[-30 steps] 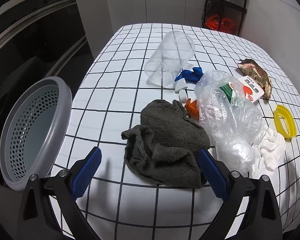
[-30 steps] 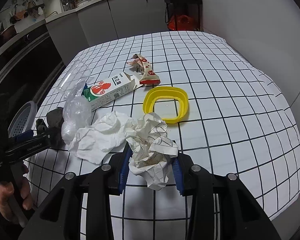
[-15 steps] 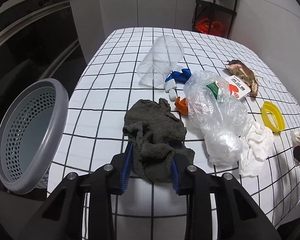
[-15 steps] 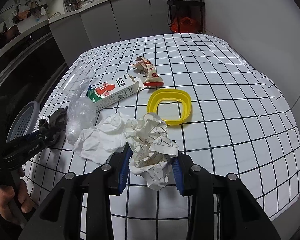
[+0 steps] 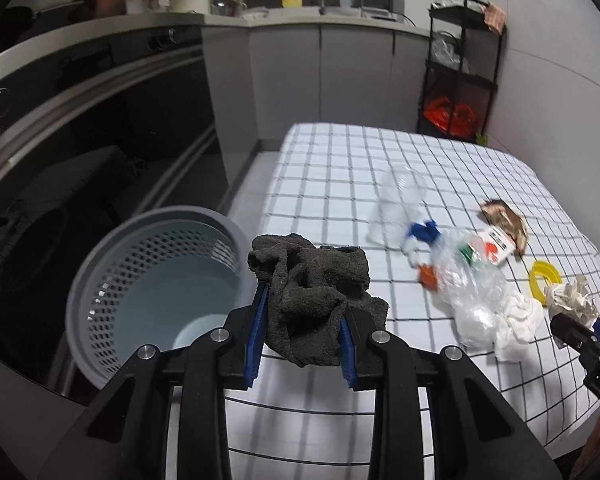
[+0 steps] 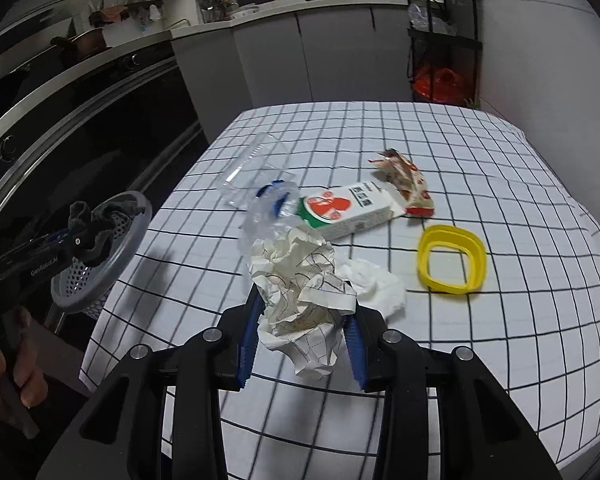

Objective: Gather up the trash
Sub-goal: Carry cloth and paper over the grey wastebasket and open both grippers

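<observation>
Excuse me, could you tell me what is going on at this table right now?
A person is clearing trash with a handheld gripper in each hand. The left gripper has a dark rag clamped in its jaws, close to the grey basket beside the table. The right gripper holds a crumpled paper ball. A plastic cup, carton, wrapper, yellow ring and tissue lie on the checked tablecloth.

You see a rough, matt cloth rag, crumpled paper, a perforated plastic basket and a glossy yellow plastic ring.
</observation>
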The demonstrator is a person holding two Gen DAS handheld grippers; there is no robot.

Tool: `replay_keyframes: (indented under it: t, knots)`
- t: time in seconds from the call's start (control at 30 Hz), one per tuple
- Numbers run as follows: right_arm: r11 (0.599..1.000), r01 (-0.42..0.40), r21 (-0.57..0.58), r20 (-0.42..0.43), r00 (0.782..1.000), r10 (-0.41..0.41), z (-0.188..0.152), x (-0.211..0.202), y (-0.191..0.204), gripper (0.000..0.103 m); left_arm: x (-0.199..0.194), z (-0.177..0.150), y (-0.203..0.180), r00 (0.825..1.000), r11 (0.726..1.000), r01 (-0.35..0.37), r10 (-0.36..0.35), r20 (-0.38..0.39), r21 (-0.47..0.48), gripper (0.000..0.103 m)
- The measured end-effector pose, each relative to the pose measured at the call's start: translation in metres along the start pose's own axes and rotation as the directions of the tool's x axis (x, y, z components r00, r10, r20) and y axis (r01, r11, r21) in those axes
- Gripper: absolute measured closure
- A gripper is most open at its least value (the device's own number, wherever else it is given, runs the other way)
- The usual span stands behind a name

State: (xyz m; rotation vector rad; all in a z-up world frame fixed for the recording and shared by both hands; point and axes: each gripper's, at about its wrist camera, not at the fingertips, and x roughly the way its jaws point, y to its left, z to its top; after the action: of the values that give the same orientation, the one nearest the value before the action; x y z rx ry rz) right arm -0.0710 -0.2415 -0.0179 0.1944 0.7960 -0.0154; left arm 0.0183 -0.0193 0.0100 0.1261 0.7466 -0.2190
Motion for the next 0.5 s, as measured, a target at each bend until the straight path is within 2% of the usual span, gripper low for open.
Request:
replay_keyframes:
  t: [0.13,0.3,0.5]
  knots:
    - [0.996,-0.047,-0.08,-0.004,0.999,0.046,0.018,0.015,0.045,0.066,-0.002,0.004,0.038,0.998,0.998,-0.066,0.066,0.014,-0.013,0.073]
    - [0.98,-0.129,-0.149,-0.039,0.991,0.124,0.041,0.051,0.104,0.067,0.01,0.005,0.089,0.99,0.989,-0.144,0.144,-0.013,-0.038,0.073]
    - [0.957,-0.207,-0.202,-0.069,0.978,0.197,0.06,0.086,0.165,0.067,0.023,0.006,0.136,0.981,0.976,-0.194,0.192,-0.032,-0.099,0.073]
